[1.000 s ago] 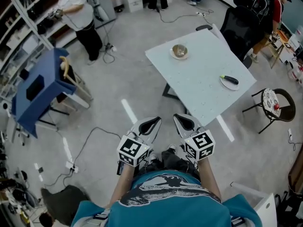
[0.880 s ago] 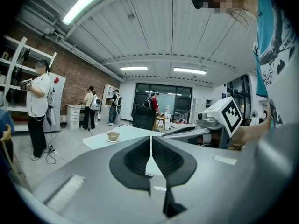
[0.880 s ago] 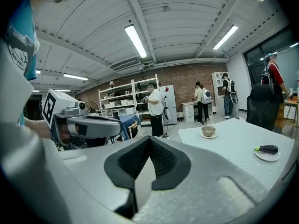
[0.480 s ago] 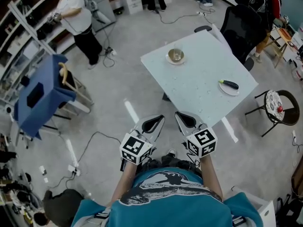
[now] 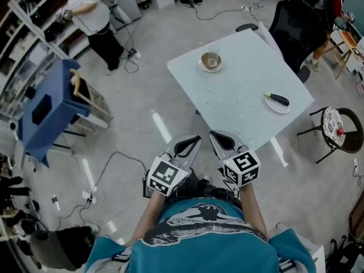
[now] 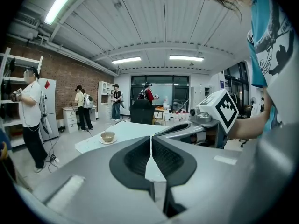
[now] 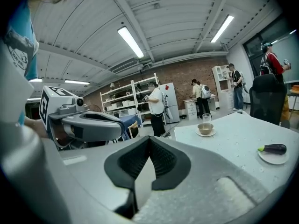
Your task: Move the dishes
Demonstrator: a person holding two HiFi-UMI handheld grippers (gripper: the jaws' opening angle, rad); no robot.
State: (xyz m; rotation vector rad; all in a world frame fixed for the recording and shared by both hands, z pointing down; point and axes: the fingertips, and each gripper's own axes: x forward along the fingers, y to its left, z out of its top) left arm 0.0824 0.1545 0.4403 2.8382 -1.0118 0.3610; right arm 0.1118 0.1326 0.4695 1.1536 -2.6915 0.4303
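Observation:
A pale square table stands ahead of me. At its far left a brown bowl rests on a saucer, seen also as the bowl and the bowl, with a clear glass just behind it. Near the table's right edge a white plate carries a dark eggplant; the same eggplant lies at the right of the right gripper view. My left gripper and right gripper are both shut and empty, held side by side short of the table's near corner.
A black office chair stands behind the table, a round stool to its right. A blue covered stand is at the left by shelving. Cables trail across the grey floor. People stand at the far side of the room.
Both grippers have moved forward toward the table's near corner, and the table now lies closer in the head view. Both jaws stay shut.

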